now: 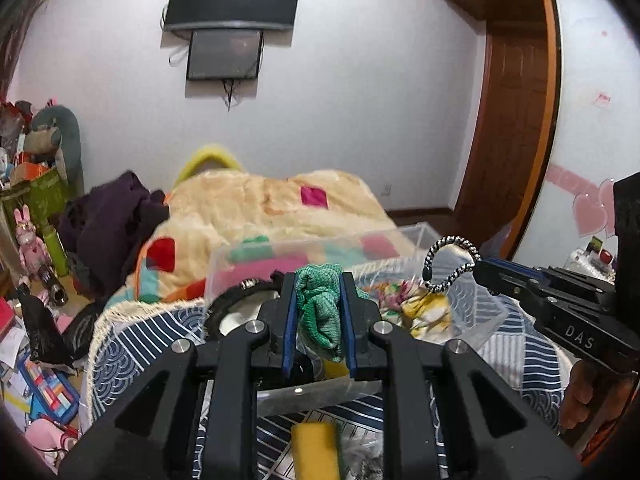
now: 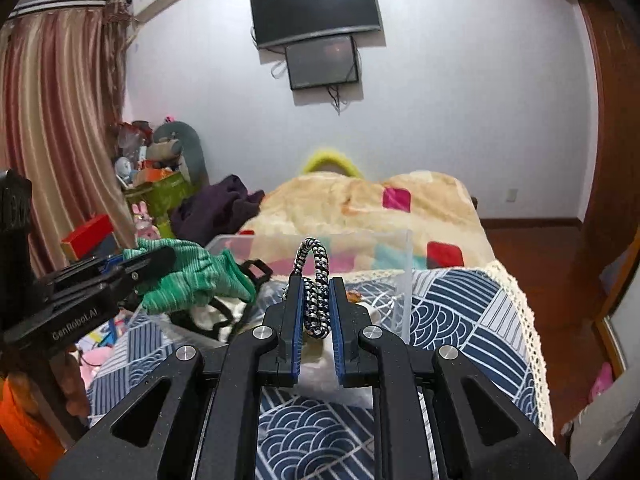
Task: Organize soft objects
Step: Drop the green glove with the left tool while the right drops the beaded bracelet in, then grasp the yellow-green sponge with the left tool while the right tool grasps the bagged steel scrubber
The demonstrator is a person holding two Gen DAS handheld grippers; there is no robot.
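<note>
1. Holding a bunched green knit cloth (image 1: 320, 308) pinched between its blue pads, the left gripper (image 1: 319, 320) is closed down tight on the fabric, hovering over the clear plastic bin (image 1: 320, 248).
2. The right gripper (image 2: 317, 312) is likewise clamped, on a black-and-white braided hair tie (image 2: 314, 280) that loops up above its fingertips. It hangs over the same bin, towards its right side.
3. Progress looks like mid-task: the bin already has a floral cloth (image 1: 416, 304) and some black strappy item (image 2: 228, 312) in it, though through the plastic it's hard to say exactly what that one is. Neither held item is dropped yet.
4. Still to sort, probably: a yellow sponge (image 1: 316, 448) lying on the cover just below the left gripper, outside the bin.
5. The bin sits on a blue-and-white patterned cover (image 2: 460, 308) with a lace edge, on a bed with a cream fleece blanket (image 2: 360, 204) and a dark purple garment (image 2: 216, 208) further back.
6. Room-wise: white wall with a mounted TV (image 2: 316, 4), striped curtains (image 2: 52, 120) at left, a wooden door (image 1: 516, 120) at right, and a messy pile of toys and boxes (image 1: 36, 200) beside the bed.
</note>
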